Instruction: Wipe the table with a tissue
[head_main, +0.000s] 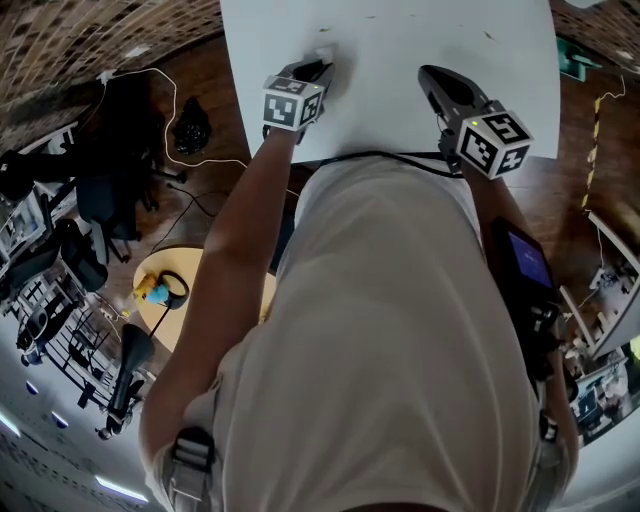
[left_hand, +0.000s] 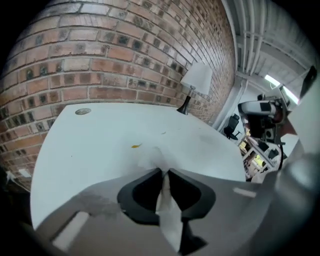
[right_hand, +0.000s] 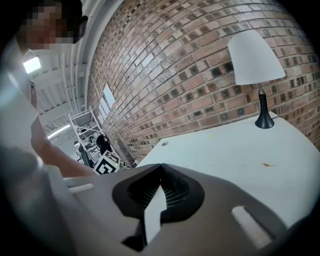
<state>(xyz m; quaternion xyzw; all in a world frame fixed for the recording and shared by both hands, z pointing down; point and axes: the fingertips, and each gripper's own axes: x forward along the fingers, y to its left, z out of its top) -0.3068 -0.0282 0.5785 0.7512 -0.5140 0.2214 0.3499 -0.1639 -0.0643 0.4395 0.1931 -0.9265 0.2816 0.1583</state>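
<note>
**Table (head_main: 400, 60):** white top. The near edge runs just ahead of the person's torso and the far edge meets the brick wall (left_hand: 100, 60). The surface is mostly bare. A lamp (left_hand: 197, 80) stands at the table's far corner, a small yellow crumb (left_hand: 136, 146) lies mid-table, and a round cable port (left_hand: 83, 111) sits near the table's far edge.

**Left forearm (head_main: 235, 250):** bare, stretched forward to the table's near edge and angled downward.

**Left gripper (head_main: 320, 68):** over the near left part of the table. The jaws are nearly together, clenched on the tissue (left_hand: 167, 212). The tissue's free end pokes out past the tips, at the table surface.

**Right gripper (head_main: 432, 78):** over the near right part of the table, well apart from the left and pointing flatter. The jaws are closed tip to tip with nothing between them.
</note>
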